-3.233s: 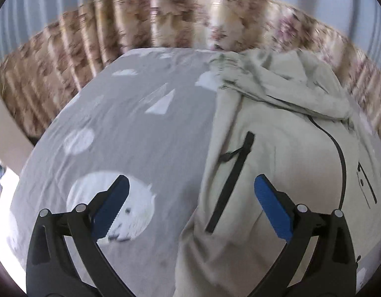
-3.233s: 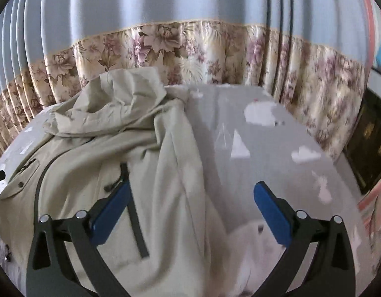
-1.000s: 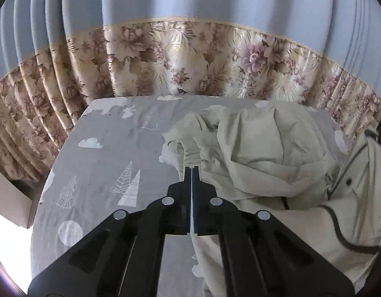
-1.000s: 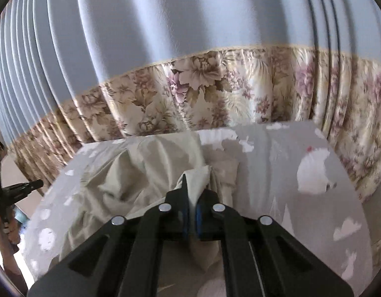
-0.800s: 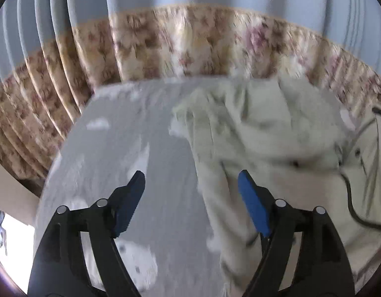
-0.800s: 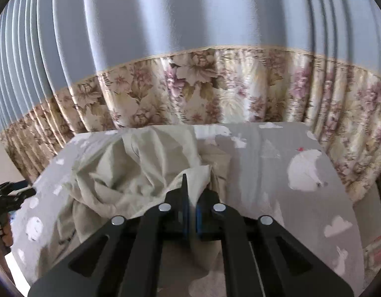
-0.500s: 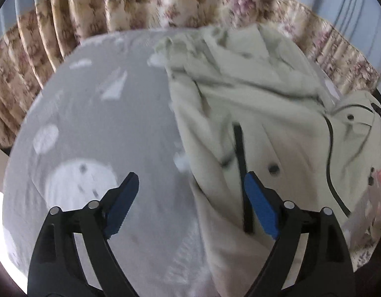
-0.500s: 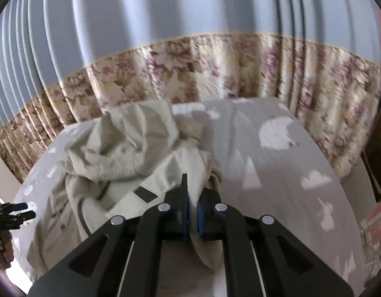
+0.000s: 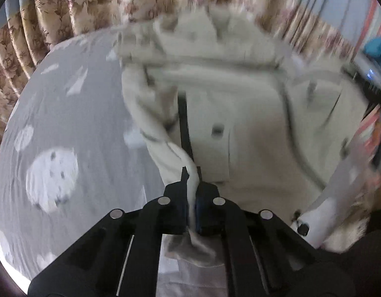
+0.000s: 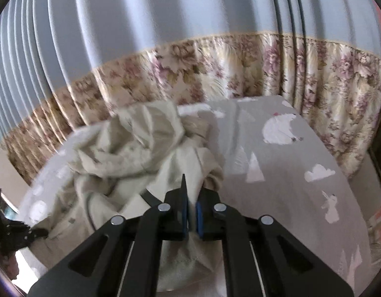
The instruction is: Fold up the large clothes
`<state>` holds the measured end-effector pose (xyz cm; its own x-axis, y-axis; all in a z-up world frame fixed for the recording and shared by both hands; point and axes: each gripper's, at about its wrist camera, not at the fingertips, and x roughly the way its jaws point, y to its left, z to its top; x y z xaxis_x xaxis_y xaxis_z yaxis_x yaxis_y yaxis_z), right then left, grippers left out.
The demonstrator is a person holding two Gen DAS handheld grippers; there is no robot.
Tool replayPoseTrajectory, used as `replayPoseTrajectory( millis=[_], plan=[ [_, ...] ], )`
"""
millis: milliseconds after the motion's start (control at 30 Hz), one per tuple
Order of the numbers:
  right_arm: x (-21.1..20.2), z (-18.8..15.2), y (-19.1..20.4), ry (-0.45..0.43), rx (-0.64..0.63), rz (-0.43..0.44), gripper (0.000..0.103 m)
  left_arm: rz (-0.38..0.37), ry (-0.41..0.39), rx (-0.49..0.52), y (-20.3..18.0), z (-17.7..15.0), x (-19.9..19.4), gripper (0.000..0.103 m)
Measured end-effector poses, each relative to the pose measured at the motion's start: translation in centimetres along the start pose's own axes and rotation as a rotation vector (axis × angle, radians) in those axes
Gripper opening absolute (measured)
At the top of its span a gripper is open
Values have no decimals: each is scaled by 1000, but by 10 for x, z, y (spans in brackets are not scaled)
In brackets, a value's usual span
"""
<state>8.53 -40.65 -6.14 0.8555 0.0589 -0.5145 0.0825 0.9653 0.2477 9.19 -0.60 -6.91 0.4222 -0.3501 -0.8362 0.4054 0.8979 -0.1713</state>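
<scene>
Right now, from the left wrist view, the left gripper has its fingers clamped on a fold of the one beige jacket, at the edge nearest the camera; the picture is smeared, so finer detail is hard to read. From the fingers the jacket runs away toward 12 o'clock, its long axis following the dark zipper strip, with the bulk spreading to 2 o'clock over the grey patterned bed. Over in the right wrist view, the right gripper is likewise closed on a bunch of the jacket, whose crumpled mass lies toward 11 o'clock, while bare bed stretches to 2 o'clock, up to the floral curtain. I count one garment and two grippers, both holding it; neither looks clearly nearer, so the coming fold likely depends on both carrying their edges together.
</scene>
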Motion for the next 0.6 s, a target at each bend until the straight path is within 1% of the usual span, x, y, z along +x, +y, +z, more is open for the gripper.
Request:
replayPoseTrajectory(
  millis=[67,133,167,200,233,267,300,367,400,433,467,500,533,567,600],
  plan=[
    [4,18,7,-20,-14,36,5,-60,-65,-32,14,28,-17,2],
    [17,47,21,-48,-65,45,5,-145,-129,-90,34,68,-30,3],
    [29,69,27,-60,-81,46,5,-165,-148,-105,39,82,-31,3],
    [40,87,32,-65,-82,50,5,-181,-169,-116,46,102,-31,3],
    [56,109,36,-56,-79,50,5,-179,-193,-131,55,127,-30,3],
    [69,124,37,-48,-76,43,5,-167,-205,-149,64,148,-24,3],
    [93,147,37,-36,-78,1,5,-147,-206,-172,76,173,-14,3],
    [149,178,33,64,-89,-88,5,-93,-177,-212,103,215,19,5],
    [183,189,23,117,-41,-108,5,-62,-143,-227,116,233,40,8],
    [223,195,11,209,6,-118,11,-26,-94,-254,132,252,70,9],
    [244,196,5,276,28,-117,23,-5,-46,-262,144,263,91,9],
    [274,193,-8,369,92,-106,26,9,12,-265,154,272,113,11],
    [288,188,-16,410,133,-101,29,2,64,-296,164,277,135,12],
    [293,185,-19,427,150,-82,37,-10,95,-330,169,279,147,12],
    [289,183,-21,414,168,-52,42,-13,124,-336,170,281,154,12]
  ],
)
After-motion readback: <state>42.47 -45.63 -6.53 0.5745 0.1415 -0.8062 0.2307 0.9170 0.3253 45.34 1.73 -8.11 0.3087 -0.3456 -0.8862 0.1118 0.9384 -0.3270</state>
